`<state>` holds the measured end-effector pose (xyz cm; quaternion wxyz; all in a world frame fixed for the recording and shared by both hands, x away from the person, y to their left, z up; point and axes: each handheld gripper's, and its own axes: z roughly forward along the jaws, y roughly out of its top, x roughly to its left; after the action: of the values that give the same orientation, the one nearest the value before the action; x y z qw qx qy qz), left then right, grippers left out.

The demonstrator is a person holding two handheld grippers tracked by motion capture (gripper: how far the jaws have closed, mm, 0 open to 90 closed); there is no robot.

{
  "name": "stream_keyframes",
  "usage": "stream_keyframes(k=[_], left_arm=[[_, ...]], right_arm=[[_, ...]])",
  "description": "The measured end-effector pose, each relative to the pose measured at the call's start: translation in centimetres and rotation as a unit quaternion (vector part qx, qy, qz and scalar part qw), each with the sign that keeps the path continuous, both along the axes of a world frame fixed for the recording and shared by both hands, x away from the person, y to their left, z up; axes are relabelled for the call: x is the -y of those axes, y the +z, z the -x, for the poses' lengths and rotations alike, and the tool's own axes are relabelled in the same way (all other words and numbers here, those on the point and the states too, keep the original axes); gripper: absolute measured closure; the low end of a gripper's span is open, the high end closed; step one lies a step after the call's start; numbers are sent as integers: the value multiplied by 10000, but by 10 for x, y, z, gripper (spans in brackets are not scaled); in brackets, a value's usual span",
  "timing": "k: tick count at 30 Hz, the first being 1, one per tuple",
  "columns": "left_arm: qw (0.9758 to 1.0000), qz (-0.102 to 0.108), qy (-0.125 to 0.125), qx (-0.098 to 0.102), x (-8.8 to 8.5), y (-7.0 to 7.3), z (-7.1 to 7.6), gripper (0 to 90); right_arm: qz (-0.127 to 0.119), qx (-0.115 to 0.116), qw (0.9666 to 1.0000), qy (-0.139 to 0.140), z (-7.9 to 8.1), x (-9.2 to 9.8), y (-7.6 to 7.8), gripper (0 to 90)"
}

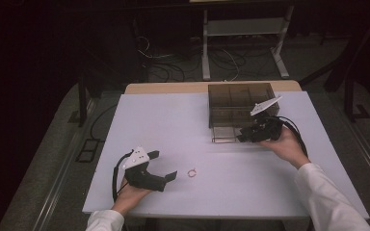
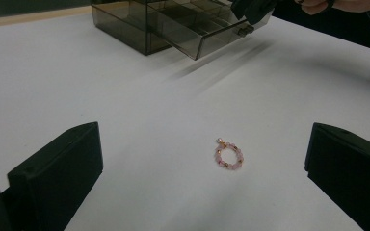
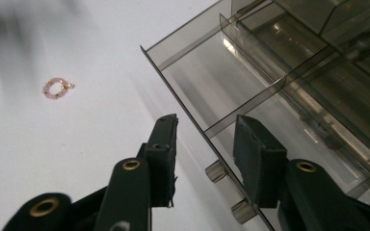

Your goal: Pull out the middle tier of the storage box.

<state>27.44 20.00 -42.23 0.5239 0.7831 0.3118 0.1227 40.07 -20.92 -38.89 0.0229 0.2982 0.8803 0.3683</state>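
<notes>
Smoked-plastic drawer box (image 1: 241,103) sits at the far right of the white table (image 1: 173,125); its lowest drawer (image 3: 231,91) is pulled partly out. Right gripper (image 3: 204,144) is at the drawer front, jaws parted on either side of the front wall just above the small metal knobs (image 3: 217,171), pads apparently not pressing on it, so not gripping. Left gripper (image 2: 202,168) rests near the table's front edge, jaws spread wide and holding nothing, aimed at the pink bead ring (image 2: 228,155), which lies flat on the table between and just ahead of the jaw tips, well apart from the box. Judgement: drawer looks open enough to receive the ring. For a clean pick, lower the left jaws to straddle the ring, close gently across the beads, lift without dragging.
</notes>
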Motion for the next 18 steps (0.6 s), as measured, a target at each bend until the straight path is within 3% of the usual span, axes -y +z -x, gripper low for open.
stream_keyframes(k=[8,16,18], left_arm=[[10000,-10,-13,8,0,0,1,0],[10000,-30,-13,7,0,0,2,0],[10000,-16,4,8,0,0,2,0]], right_arm=[[-189,123,9995,-240,10,6,11,469],[-373,159,9983,-420,22,14,12,366],[-412,173,9976,-523,26,16,12,278]])
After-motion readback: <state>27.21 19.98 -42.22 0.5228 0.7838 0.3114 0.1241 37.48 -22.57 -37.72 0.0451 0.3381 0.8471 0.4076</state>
